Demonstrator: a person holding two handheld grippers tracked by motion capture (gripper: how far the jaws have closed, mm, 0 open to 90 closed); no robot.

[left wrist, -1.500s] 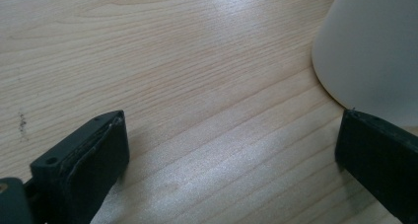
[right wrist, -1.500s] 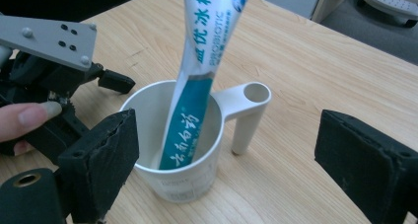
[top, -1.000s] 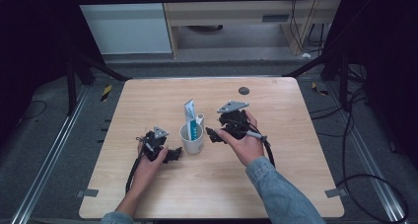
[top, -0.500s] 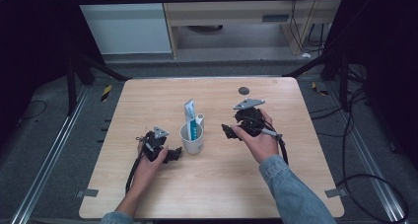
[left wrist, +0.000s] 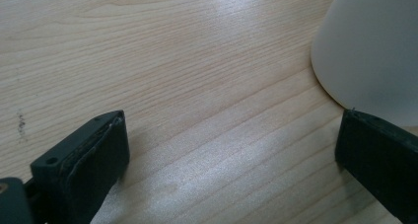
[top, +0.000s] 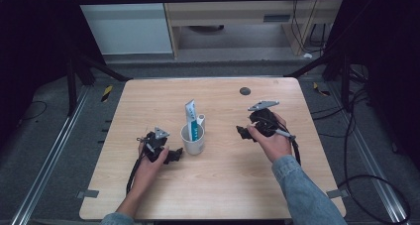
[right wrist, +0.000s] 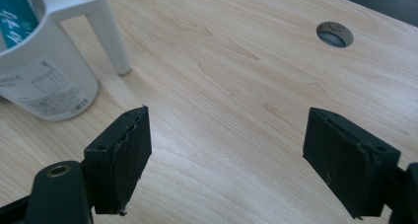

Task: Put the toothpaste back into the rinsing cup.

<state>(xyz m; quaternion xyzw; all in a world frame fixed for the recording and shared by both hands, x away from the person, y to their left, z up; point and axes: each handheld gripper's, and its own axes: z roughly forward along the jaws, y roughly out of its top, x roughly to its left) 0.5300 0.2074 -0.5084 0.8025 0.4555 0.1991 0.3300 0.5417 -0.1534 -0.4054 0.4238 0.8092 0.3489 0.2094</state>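
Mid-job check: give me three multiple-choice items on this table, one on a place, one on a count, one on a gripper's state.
1. Where is the tube?
A. in the cup
B. flat on the table
C. in a gripper

2. How many cups stand on the table?
A. one
B. two
C. three

3. The right gripper is
A. shut on the cup
B. open, holding nothing
C. shut on the tube

Key: 1 A, the tube stands upright inside the cup; 2 A, a single white cup; 3 B, bare wood lies between its jaws.

white cup (top: pixel 193 138), upright, toothpaste tube (top: pixel 191 117) inside
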